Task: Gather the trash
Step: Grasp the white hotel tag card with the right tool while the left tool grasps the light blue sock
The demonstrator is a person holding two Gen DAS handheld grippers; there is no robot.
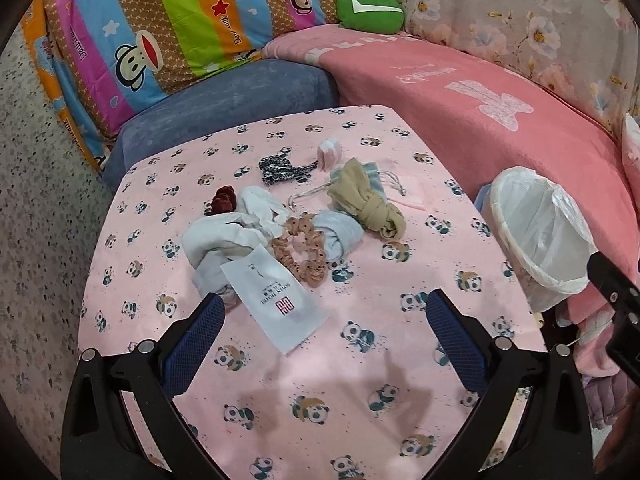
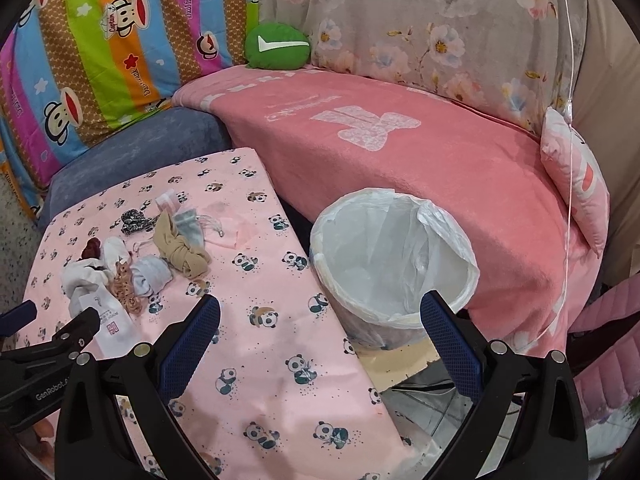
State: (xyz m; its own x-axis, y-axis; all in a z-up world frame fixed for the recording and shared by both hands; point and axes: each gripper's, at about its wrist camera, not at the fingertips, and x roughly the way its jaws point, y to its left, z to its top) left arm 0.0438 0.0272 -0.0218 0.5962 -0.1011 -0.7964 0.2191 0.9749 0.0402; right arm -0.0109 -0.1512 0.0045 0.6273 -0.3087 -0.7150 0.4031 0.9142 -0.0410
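Observation:
A pile of small items lies on the pink panda-print table: a white paper sleeve with a red logo, white cloth, a tan dotted scrunchie, a tan knotted cloth, a dark red scrunchie and a leopard-print band. My left gripper is open, empty, just short of the paper sleeve. My right gripper is open and empty, between the table edge and the white-lined trash bin. The bin also shows in the left wrist view.
A small pink-white packet and a clear drawstring pouch lie at the pile's far side. A pink blanket-covered sofa stands behind the bin, with a blue cushion, a striped cartoon quilt and a green plush.

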